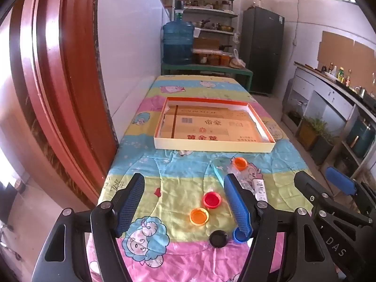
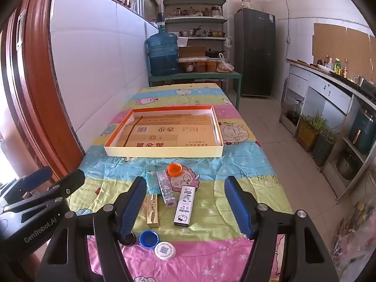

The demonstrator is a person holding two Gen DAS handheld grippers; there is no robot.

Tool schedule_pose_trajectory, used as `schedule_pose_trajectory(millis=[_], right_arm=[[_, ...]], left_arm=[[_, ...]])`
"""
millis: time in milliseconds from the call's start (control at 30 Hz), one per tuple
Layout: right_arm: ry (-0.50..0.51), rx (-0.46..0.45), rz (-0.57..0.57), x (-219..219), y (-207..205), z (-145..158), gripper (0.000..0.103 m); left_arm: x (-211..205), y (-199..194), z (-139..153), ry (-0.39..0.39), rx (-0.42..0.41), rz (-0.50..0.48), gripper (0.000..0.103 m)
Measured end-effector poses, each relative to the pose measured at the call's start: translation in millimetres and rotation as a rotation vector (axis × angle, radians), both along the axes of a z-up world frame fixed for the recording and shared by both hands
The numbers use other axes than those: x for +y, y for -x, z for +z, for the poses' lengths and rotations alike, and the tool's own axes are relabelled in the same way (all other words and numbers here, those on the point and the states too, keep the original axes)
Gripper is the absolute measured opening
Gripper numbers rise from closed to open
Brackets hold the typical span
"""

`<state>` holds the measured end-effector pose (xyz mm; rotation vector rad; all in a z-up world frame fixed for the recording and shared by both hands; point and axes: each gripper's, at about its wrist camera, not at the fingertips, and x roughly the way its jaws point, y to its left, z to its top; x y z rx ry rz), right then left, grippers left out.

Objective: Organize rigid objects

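Bottle caps and small slim boxes lie scattered on a cartoon-print cloth (image 2: 235,164) covering the table, and I hold a gripper in each hand above its near end. My left gripper (image 1: 185,202) stands wide open and holds nothing; below it lie a red cap (image 1: 212,200) and an orange cap (image 1: 199,216), with a black cap (image 1: 218,238) and a blue cap (image 1: 238,235) nearer me. My right gripper (image 2: 185,205) is equally wide and empty, hovering over a gold box (image 2: 152,209), a white patterned box (image 2: 185,205), a clear pink-printed box (image 2: 165,188) and a teal box (image 2: 151,178). A second orange cap (image 2: 174,169) sits beyond them, and a white round lid (image 2: 165,250) lies close to me. The shallow cardboard tray (image 2: 164,151), empty and probably the destination, sits farther along the table. Risks, as I judge them: the boxes lie nearly touching, so closing on one may nudge or drag a neighbour; the low caps could skid or flip from the pads; the soft cloth may bunch under the fingertips. The tray's near wall must be cleared when carrying anything in. A tiled wall runs along one side of the table.
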<state>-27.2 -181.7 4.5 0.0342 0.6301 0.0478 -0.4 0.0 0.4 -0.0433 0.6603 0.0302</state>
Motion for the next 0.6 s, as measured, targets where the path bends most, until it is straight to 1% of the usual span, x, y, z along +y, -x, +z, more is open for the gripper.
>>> schedule_pose_trajectory(millis=[100, 300, 467, 600], right_arm=[[-0.020, 0.002, 0.001, -0.4, -0.4, -0.8, 0.068], [-0.027, -0.005, 0.002, -0.9, -0.2, -2.1, 0.068], [-0.021, -0.011, 0.019, -5.3, 1.6, 2.2, 0.068], [0.007, -0.024, 0.024, 2.2, 3.1, 1.9, 0.068]], left_arm=[[0.5, 0.5, -0.5, 0.019, -0.002, -0.020, 0.072], [1.9, 3.6, -1.3, 0.004, -0.001, -0.020, 0.072], [-2.2, 5.1, -1.0, -0.003, -0.005, -0.012, 0.072], [-1.5, 5.6, 2.4, 0.004, -0.004, -0.007, 0.072]])
